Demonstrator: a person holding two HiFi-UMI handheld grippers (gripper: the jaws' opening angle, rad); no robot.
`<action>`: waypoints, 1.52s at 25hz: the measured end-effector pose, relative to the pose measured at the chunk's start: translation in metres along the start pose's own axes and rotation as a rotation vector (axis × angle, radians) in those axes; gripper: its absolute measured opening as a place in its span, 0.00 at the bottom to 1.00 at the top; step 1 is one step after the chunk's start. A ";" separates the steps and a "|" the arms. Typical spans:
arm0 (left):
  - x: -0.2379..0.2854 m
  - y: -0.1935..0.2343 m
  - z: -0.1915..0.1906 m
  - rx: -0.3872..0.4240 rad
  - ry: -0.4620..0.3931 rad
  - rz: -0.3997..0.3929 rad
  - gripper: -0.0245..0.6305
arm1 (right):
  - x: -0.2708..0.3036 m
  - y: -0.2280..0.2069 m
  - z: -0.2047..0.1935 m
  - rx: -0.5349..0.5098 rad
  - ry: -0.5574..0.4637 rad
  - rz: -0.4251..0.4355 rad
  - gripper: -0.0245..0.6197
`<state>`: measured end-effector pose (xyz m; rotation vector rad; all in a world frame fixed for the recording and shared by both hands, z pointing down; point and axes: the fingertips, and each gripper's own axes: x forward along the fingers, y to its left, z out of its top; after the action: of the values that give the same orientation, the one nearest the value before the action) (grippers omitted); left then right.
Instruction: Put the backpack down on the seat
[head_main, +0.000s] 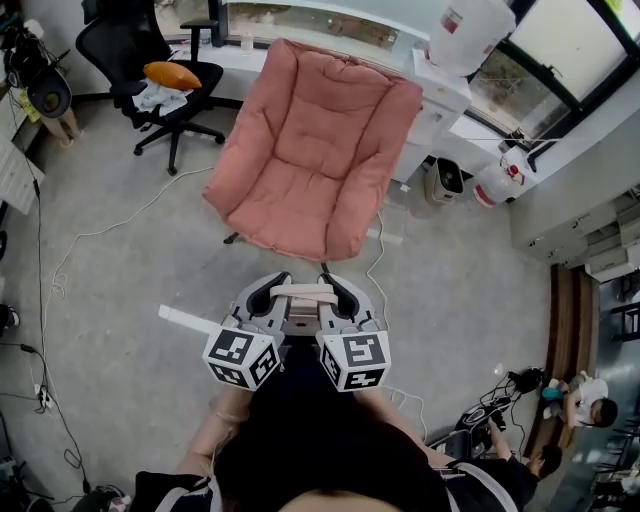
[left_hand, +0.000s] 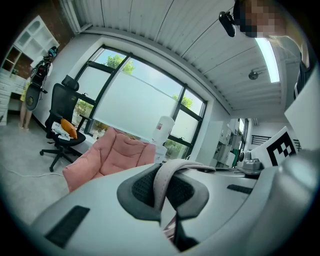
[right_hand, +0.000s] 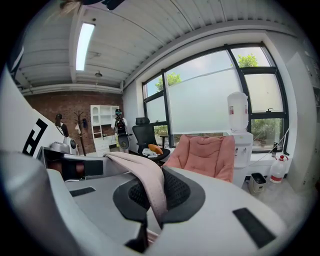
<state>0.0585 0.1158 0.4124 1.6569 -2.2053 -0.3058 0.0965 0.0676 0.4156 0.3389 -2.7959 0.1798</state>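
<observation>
The left hand-held gripper (head_main: 262, 296) and right hand-held gripper (head_main: 345, 294) each clamp the backpack's pale strap (head_main: 305, 292), mid-carry. Next, probably: step closer and lower it onto the pink armchair (head_main: 310, 150).

Grey left tool (head_main: 272, 286), white marker cube (head_main: 241, 358)

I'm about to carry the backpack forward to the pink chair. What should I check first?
1. Left gripper jaws shut on the strap: ok.
2. Right gripper jaws shut on the same strap: ok.
3. Pink chair seat free of other things: ok.
4. Floor on the way to the chair: not ok, a white cable lies by the chair's base.
5. Backpack body hanging free: cannot tell, it is hidden beneath the grippers.
</observation>
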 end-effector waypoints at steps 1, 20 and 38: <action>0.005 0.004 0.002 -0.001 0.000 0.005 0.06 | 0.007 -0.002 0.002 0.000 -0.001 0.004 0.09; 0.126 0.101 0.062 0.006 -0.004 0.106 0.06 | 0.161 -0.056 0.052 -0.020 0.042 0.121 0.09; 0.235 0.163 0.108 0.007 0.000 0.146 0.06 | 0.268 -0.111 0.091 -0.013 0.054 0.182 0.09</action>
<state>-0.1866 -0.0676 0.4134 1.4884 -2.3149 -0.2597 -0.1492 -0.1104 0.4266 0.0751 -2.7712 0.2091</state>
